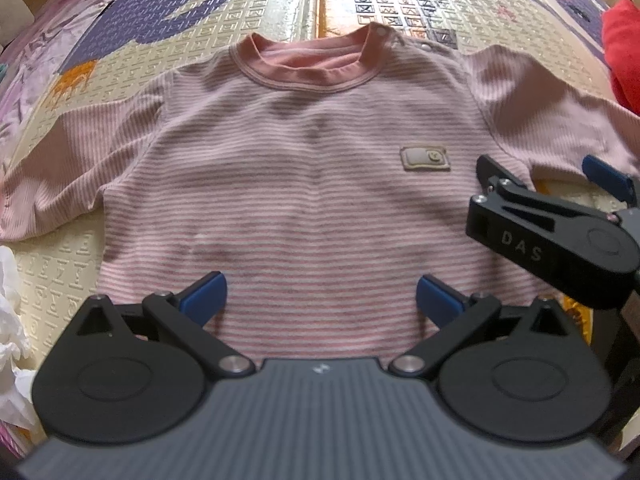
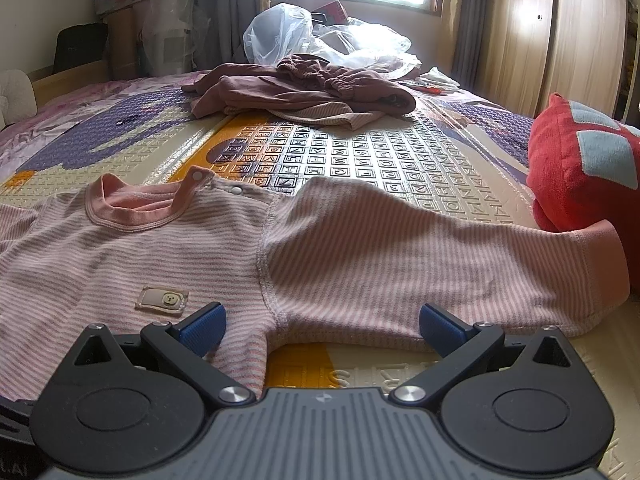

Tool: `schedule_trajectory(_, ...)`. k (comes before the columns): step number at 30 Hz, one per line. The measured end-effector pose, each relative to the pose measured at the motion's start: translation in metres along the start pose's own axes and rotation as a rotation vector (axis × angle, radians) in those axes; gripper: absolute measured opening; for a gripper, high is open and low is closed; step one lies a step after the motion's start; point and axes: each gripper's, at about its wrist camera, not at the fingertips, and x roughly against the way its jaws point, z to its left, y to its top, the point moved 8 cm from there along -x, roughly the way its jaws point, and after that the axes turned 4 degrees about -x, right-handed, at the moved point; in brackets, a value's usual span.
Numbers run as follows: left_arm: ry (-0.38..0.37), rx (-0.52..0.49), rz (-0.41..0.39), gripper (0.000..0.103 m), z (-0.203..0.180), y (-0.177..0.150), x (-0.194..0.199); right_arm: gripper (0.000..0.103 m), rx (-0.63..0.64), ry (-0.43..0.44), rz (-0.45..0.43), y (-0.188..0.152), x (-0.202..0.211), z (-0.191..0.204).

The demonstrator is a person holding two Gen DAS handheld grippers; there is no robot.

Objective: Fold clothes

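Observation:
A pink striped long-sleeved shirt (image 1: 304, 168) lies flat, front up, on a patterned play mat (image 1: 224, 32), neck away from me and both sleeves spread out. A small beige patch (image 1: 425, 157) sits on its chest. My left gripper (image 1: 321, 298) hovers open over the shirt's lower hem, nothing between its blue pads. My right gripper (image 1: 554, 174) is open at the shirt's right armpit. In the right wrist view the shirt (image 2: 168, 248) and its right sleeve (image 2: 420, 248) lie just ahead of the open right gripper (image 2: 321, 326), which straddles the armpit seam.
A heap of dark mauve clothes (image 2: 304, 88) lies farther back on the mat (image 2: 360, 160), with clear plastic bags (image 2: 320, 36) behind it. A red cushion (image 2: 580, 168) stands by the right sleeve cuff. White crumpled material (image 1: 12, 320) lies at the left edge.

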Motion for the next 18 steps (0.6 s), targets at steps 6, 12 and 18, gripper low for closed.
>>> schedule_trajectory(6, -0.004, 0.001, 0.004, 0.103, 0.0004, -0.0005, -0.0004, 0.103, 0.0, 0.0, 0.0, 0.0, 0.0, -0.0001)
schedule_trajectory(12, -0.005, 0.001, 0.005, 0.103, 0.0003, -0.0005, -0.0003, 0.103, 0.0, 0.0, 0.0, 0.0, 0.0, 0.0)
schedule_trajectory(18, -0.006, -0.001, 0.008, 0.103, 0.0007, -0.0001, -0.0006, 0.103, 0.0, 0.0, 0.0, 0.0, -0.0001, 0.0)
